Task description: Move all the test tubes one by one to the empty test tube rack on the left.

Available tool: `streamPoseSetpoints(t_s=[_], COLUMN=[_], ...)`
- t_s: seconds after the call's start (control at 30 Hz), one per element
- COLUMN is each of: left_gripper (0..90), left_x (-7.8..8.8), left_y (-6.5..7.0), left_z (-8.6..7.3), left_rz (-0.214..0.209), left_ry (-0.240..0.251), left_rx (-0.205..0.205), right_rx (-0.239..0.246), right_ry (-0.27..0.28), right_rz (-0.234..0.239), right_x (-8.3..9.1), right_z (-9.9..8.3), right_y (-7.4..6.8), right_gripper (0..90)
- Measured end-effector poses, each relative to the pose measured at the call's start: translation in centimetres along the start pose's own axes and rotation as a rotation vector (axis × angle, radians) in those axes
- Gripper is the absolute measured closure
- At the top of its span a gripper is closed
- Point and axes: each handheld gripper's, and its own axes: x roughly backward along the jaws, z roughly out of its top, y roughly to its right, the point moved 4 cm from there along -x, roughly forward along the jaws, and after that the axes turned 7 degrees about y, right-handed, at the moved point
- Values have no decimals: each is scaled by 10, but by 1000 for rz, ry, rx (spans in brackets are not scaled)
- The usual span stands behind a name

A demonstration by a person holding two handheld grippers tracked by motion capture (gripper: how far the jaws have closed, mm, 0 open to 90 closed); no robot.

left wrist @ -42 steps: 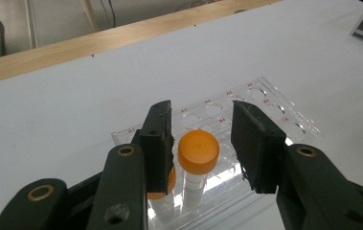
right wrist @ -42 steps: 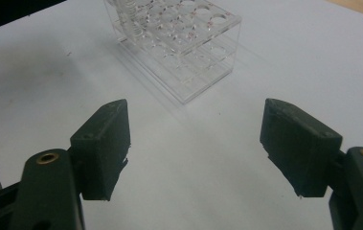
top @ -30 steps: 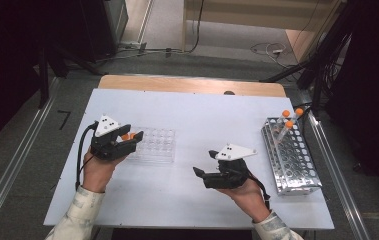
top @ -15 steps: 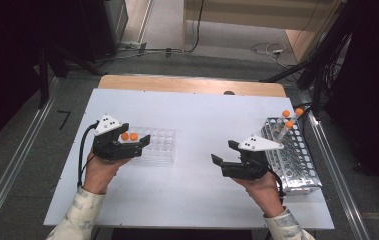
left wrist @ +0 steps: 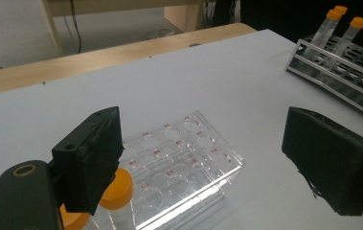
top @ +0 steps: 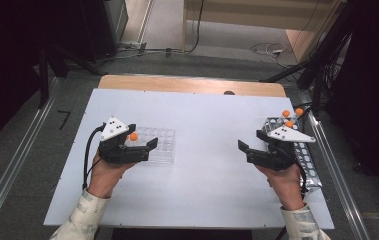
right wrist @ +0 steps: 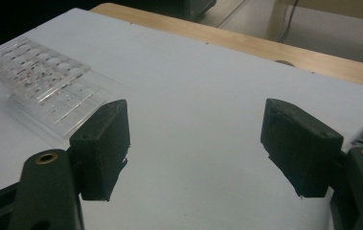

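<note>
A clear plastic rack (top: 162, 145) lies left of the table's middle. My left gripper (top: 144, 150) hovers over its near-left end with the jaws wide apart; they have just been opening. An orange-capped tube (top: 133, 136) stands in the rack. In the left gripper view this tube (left wrist: 118, 190) sits right beside the left pad (left wrist: 93, 160), with a second orange cap (left wrist: 73, 219) below, and neither pad presses on anything. My right gripper (top: 251, 149) is open and empty, just left of the metal rack (top: 304, 155), which holds three orange-capped tubes (top: 289, 123).
A wooden strip (top: 192, 84) runs along the white table's far edge. Metal rails flank the table on both sides. The right gripper view has the clear rack (right wrist: 50, 91) far left, with bare white table (right wrist: 193, 110) ahead between the jaws.
The left jaws opened and let go of the orange-capped tube, which now stands in the clear rack. My right gripper moved to the right, next to the metal rack, and rose slightly.
</note>
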Motion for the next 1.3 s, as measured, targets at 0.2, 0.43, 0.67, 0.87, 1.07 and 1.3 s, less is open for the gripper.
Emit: streamPoseSetpoints(t_s=[0.2,0.43,0.67,0.87,1.07,1.3], left_gripper=[147,147,146,147,150,152], left_x=[1,0,-1,-3,-2,-4], left_y=[-1,1,2,3,3,6], left_z=[1,0,-1,-2,-2,-2], left_rz=[1,-3,2,1,-2,-7], left_ry=[4,1,-3,-2,0,-7], left_rx=[9,7,7,9,11,3], right_rx=[-20,-50,-100,-118,-122,-128], right_ry=[19,9,22,26,10,10], right_rz=[-64,-124,-187,-249,-313,-364], right_x=[9,11,16,19,17,3], right_z=[3,-2,-7,-12,-18,-26], right_y=[20,43,72,89,102,116], right_gripper=[239,239,245,245,254,292])
